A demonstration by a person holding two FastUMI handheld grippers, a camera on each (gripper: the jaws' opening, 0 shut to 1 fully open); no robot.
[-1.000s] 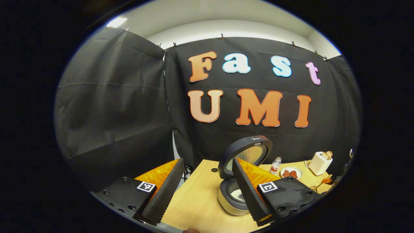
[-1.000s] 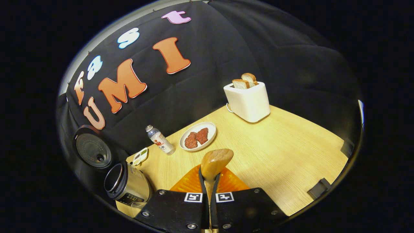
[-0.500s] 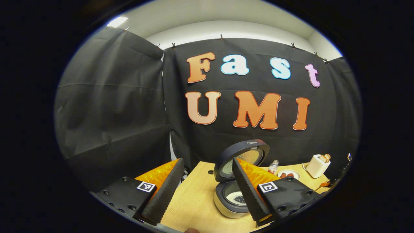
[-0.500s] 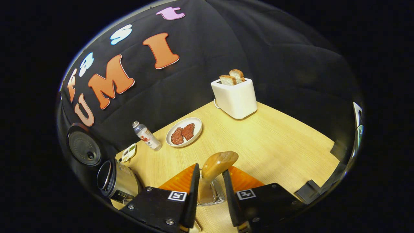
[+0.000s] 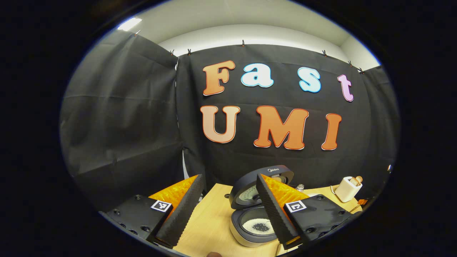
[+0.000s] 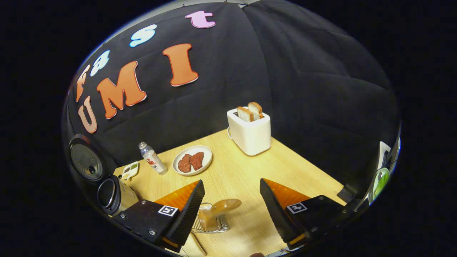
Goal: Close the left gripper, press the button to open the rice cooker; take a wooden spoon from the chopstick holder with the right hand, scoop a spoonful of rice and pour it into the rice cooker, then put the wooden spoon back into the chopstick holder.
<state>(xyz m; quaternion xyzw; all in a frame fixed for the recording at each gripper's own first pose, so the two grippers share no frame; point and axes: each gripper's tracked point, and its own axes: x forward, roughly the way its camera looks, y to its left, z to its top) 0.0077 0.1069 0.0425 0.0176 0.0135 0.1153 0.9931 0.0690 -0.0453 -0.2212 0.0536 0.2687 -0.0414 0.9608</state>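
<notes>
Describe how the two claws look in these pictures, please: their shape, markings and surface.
Each claw, left claw and right claw, has two wedge-shaped fingers with a ribbed, saw-toothed inner face. They sit on black blocks with round screws. Each block carries a small square black-and-white marker. No cables or sleeves are visible.

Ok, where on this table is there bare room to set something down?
In the right gripper view, the widest bare stretch of table runs from the toaster toward the near right corner. A smaller patch lies between the plate and the chopstick holder. It is crowded on the left, around the bottle and rice cooker.
</notes>
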